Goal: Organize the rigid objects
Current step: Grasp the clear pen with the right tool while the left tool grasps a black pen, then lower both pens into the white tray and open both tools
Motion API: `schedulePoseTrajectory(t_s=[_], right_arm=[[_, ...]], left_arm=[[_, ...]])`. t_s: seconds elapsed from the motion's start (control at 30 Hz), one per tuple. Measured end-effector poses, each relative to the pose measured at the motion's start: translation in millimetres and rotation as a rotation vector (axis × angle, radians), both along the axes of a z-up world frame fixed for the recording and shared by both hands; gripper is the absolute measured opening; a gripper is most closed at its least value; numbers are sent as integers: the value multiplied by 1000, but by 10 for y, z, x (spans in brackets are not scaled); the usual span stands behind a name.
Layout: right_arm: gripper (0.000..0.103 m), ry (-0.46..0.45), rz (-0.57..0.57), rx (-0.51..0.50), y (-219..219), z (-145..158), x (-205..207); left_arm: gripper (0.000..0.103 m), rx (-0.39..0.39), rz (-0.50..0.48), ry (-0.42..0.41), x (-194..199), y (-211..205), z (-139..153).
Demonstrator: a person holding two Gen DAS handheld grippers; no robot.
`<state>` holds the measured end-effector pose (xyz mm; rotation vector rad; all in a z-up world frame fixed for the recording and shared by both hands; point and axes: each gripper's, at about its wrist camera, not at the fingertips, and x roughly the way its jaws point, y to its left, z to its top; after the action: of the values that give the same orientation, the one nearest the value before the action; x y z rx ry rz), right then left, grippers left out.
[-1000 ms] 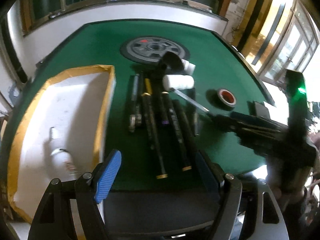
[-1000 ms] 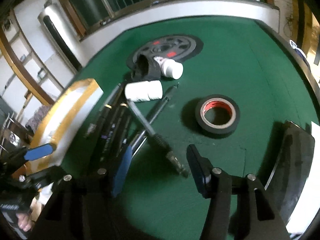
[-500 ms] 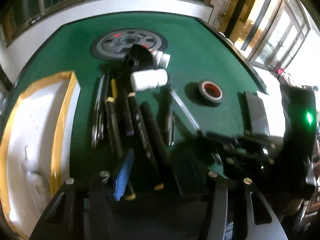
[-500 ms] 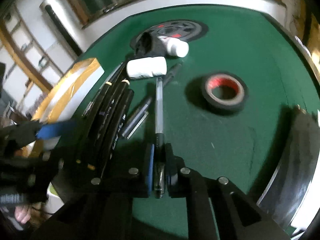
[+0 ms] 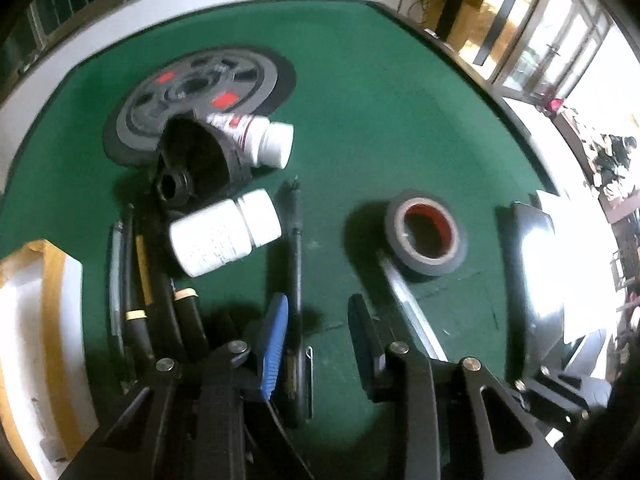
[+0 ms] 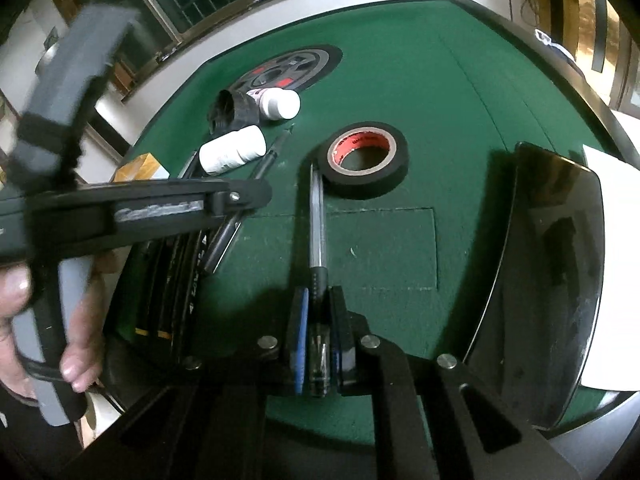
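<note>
- The left wrist view looks forward and down along its fingers point(image 5: 276, 344), low and close over the green table point(image 5: 360, 92), with the tape roll point(image 5: 425, 236) ahead and to the right.
- The right wrist view sits just as low and faces the same roll point(image 6: 366, 159) from nearly straight behind it.
- Both views share the roll, the two white bottles point(image 5: 224, 236) point(image 6: 233, 150) left of it, and the weight plate point(image 5: 200, 88) point(image 6: 290, 70) beyond.
</note>
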<state>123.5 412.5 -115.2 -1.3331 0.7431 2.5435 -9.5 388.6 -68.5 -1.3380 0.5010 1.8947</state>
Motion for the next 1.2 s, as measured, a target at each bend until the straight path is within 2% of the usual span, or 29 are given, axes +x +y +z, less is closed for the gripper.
schedulePoseTrajectory(t_s=[0.1, 0.13, 0.17, 0.3, 0.4, 0.53, 0.63, 0.77, 0.93, 1.07, 1.2], right_arm=[[10, -1, -6, 5, -1, -9, -8], [10, -2, -8, 7, -11, -9, -21], [10, -1, -8, 10, -20, -11, -30], [10, 12, -19, -2, -11, -24, -26], [10, 38, -42, -50, 7, 15, 25], [10, 110, -53, 24, -129, 315, 142], [10, 157, -22, 18, -281, 499, 149], [10, 210, 94, -10, -626, 698, 36], [10, 223, 275, -48, -1229, 802, -302], [10, 211, 380, -51, -1662, 836, -549], [10, 178, 442, -47, -1985, 833, -787]], left_arm=[[27, -1, -6, 31, 31, -2, -32], [22, -7, -7, 38, 55, -6, -33], [9, -6, -3, 42, 70, -19, -34], [8, 25, 23, 17, 62, -82, -33], [8, 84, 43, -36, 85, -211, 24], [8, 214, 75, -80, 238, -612, 342], [8, 272, 99, -86, 346, -1023, 602], [8, 305, 188, -19, 430, -1656, 883], [8, 266, 380, 118, 335, -2479, 1006], [8, 245, 494, 147, 152, -2968, 958], [8, 230, 557, 146, 46, -3193, 856]])
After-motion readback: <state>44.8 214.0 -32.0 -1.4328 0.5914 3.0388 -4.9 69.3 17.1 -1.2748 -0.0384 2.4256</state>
